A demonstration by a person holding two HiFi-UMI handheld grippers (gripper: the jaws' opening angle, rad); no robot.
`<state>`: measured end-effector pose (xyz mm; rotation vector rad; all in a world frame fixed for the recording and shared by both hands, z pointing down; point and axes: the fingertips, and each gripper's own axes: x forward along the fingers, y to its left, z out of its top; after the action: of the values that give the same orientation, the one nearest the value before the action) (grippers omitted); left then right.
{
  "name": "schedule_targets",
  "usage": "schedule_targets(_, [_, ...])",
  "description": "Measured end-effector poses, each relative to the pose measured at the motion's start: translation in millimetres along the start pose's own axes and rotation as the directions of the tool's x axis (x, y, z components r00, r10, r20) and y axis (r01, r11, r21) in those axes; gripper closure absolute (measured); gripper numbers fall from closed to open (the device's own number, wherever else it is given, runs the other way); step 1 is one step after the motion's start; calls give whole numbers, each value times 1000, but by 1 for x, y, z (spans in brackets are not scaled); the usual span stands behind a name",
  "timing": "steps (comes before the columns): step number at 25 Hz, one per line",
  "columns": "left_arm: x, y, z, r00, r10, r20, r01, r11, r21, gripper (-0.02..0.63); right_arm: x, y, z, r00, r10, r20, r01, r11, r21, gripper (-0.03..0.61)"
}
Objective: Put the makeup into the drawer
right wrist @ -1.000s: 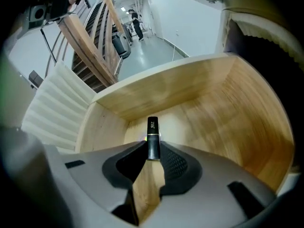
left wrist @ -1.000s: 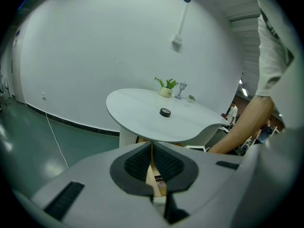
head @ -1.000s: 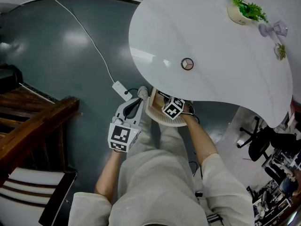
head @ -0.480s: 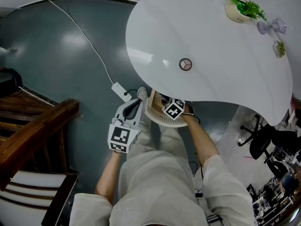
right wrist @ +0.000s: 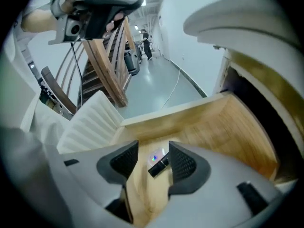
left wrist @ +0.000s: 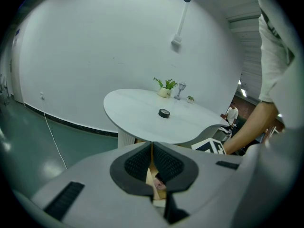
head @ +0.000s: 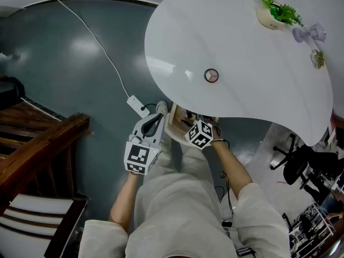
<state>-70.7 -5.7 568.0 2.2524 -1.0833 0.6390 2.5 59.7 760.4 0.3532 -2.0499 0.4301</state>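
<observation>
Under the white table [head: 242, 52] a wooden drawer [right wrist: 228, 122] with a white ribbed front [right wrist: 90, 122] stands pulled out. On its floor lie a small dark makeup tube [right wrist: 159, 166] and a round shiny compact [right wrist: 154, 156]. My right gripper [right wrist: 153, 153] hangs open above them, its pads touching neither. In the head view the right gripper [head: 192, 123] is over the drawer [head: 174, 123], just below the table's edge. My left gripper [head: 160, 112] sits at the drawer's left rim. Its jaws are shut on that thin wooden rim in the left gripper [left wrist: 152, 167] view.
A black round item [head: 211, 75] lies on the table, with a potted plant [head: 274, 12] at its far side. On the floor are a power strip [head: 137, 102] and its cable. Wooden stairs [head: 37, 144] stand at left and an office chair [head: 298, 160] at right.
My right gripper has lifted out of the drawer and drawn back toward me. The left gripper has stayed where it was.
</observation>
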Motion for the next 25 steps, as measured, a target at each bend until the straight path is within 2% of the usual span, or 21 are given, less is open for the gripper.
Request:
schedule_targets(8, [5,-4,3,1000,-6,5,6,1000,2,597,-54,11,33,988,-20,154,23,1000,-11,393])
schedule_targets(17, [14,-9,13,1000,-17,10,16,1000,22,597,-131,3,83,937,-70,341,50,997,66,407])
schedule_targets(21, [17,-13,19,1000,-27,15,27,999,26,597,-157,-10,98,915,-127,382,98,991,95,400])
schedule_targets(25, [22,-18,25,999,-34,23,33,999,36,597,-173,-41,101,901,-197,386,164,979,117,387])
